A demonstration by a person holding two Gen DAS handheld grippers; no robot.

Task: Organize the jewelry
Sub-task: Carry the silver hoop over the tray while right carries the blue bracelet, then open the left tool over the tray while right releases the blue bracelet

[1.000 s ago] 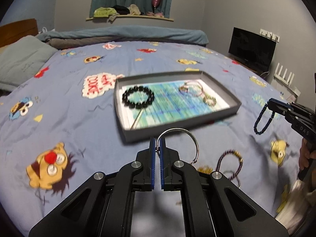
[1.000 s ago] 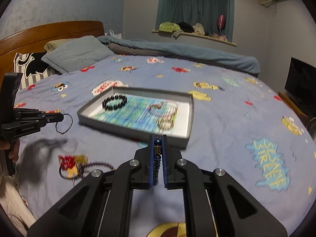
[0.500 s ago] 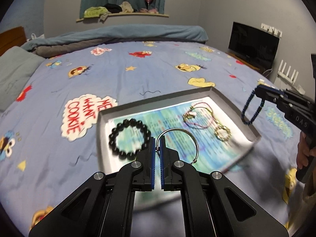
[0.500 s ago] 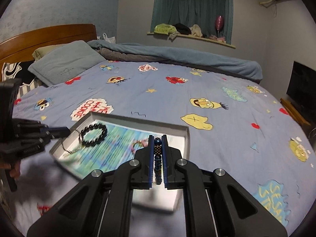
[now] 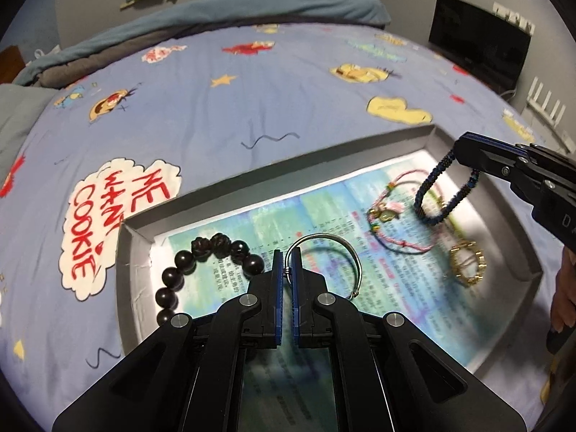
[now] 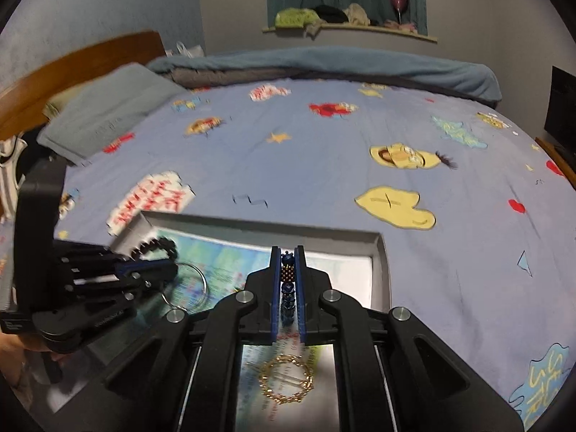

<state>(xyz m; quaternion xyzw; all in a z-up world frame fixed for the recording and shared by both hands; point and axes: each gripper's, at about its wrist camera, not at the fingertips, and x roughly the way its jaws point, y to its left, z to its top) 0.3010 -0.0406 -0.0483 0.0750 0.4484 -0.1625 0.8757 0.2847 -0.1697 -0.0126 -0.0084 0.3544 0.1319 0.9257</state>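
Both grippers hang over the tray point(image 5: 486, 165) on the bed point(image 5: 252, 90), each carrying a piece to set down. The left gripper point(image 5: 287, 270) has its fingers clamped on the silver bangle point(image 5: 338, 248), beside the black beads point(image 5: 187, 262). The right gripper point(image 6: 288, 270) pinches the blue bracelet point(image 5: 437, 194), dangling above the pink cord point(image 5: 399, 223) and gold chain point(image 5: 468, 262). Next, I judge, each must lower toward bare tray floor and part its fingers without tangling pieces.

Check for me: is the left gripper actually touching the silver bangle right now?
Touching. The left wrist view shows the left gripper shut on the silver bangle, its wire pinched between the blue pads above the tray.
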